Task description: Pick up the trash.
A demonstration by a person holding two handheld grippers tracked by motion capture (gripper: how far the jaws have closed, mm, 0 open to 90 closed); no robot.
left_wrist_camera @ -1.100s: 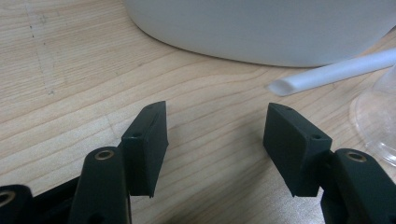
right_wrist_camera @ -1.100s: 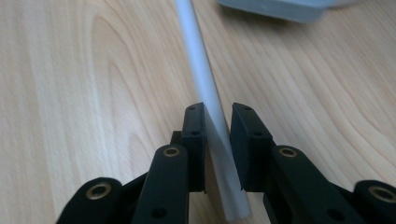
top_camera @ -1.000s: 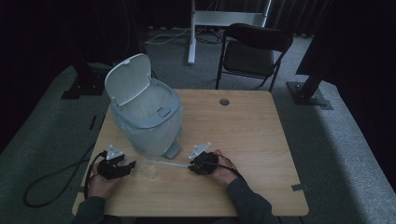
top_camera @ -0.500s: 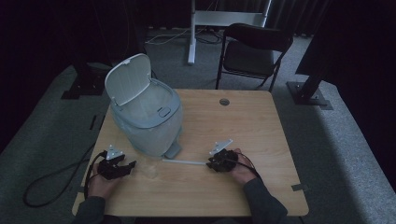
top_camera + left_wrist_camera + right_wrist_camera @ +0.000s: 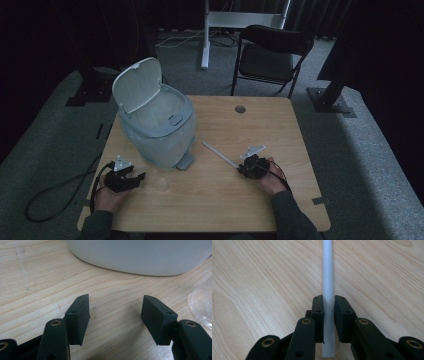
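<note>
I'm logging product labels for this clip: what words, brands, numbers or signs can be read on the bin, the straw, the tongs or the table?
None: no readable text in any view.
Bin: plain lid and body, no label visible.
Straw: plain white, unmarked.
Clear lid: no print visible.
Left tongs and right tongs: black, with screws but no lettering.
Table: bare wood grain, no markings.

White straw (image 5: 328, 277), black gripper (image 5: 329, 312)

On the table (image 5: 300, 130), the bin (image 5: 157, 125) stands far left. The straw (image 5: 220, 154) lies to its right, the clear lid (image 5: 161, 184) near of it.
</note>
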